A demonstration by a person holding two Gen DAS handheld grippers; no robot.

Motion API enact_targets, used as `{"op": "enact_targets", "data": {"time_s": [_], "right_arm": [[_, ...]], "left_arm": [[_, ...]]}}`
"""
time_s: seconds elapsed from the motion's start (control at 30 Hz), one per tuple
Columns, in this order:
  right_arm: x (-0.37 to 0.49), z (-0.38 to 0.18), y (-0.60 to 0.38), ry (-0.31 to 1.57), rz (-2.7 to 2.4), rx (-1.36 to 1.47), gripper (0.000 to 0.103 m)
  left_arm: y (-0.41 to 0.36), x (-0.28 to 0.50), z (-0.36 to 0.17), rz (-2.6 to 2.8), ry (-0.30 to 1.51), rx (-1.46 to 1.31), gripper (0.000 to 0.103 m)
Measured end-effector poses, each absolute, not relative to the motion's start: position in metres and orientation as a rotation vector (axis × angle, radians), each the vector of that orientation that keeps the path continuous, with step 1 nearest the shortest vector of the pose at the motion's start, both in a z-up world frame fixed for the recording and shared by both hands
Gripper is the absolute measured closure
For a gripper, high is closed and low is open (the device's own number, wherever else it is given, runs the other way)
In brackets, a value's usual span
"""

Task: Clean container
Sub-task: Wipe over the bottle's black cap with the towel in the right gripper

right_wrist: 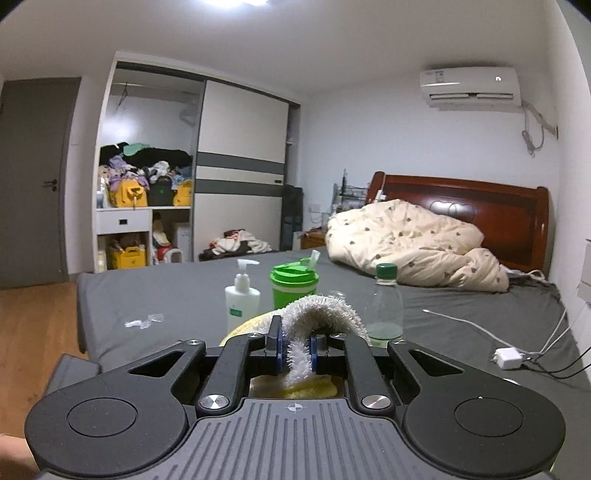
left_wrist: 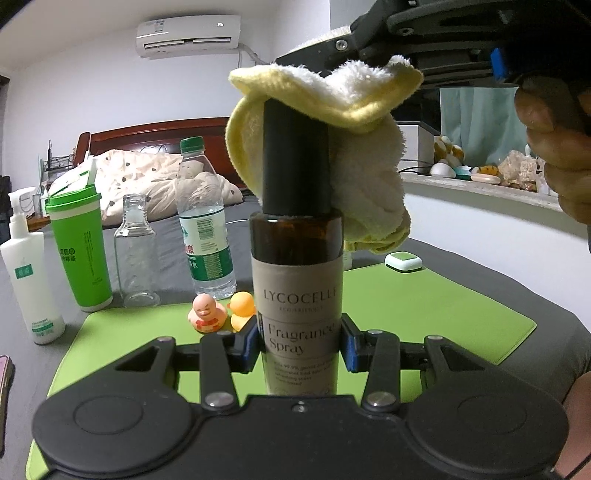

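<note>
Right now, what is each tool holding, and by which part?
Left tool clamps the spray bottle across its lower label. Right tool pinches a fold of the yellow cloth.

Dim, even indoor light with a greenish cast; a ceiling lamp (right_wrist: 236, 2) glares at the top edge. Fisheye bends walls, corners vignette dark, and distant things look soft.

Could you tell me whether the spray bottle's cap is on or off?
On: the black cap sits atop the bottle, cloth draped over it.
</note>
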State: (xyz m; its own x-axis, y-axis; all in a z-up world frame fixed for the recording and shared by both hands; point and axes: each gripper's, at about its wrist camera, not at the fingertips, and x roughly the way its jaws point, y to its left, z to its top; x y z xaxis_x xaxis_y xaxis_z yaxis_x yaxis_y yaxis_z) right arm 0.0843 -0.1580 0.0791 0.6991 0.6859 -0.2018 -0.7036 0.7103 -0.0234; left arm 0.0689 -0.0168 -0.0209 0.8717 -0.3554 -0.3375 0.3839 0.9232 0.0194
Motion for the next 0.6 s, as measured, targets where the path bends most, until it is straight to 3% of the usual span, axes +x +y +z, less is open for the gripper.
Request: {"op": "enact_targets", "data": {"time_s": [0.6], "right_arm": [[0.065,0.101,-0.211,0.115,0.714,-0.025,0.090]], "left_arm": [[-0.020,0.070,-0.019,-0.373,0.341,0.083,0.062]]}}
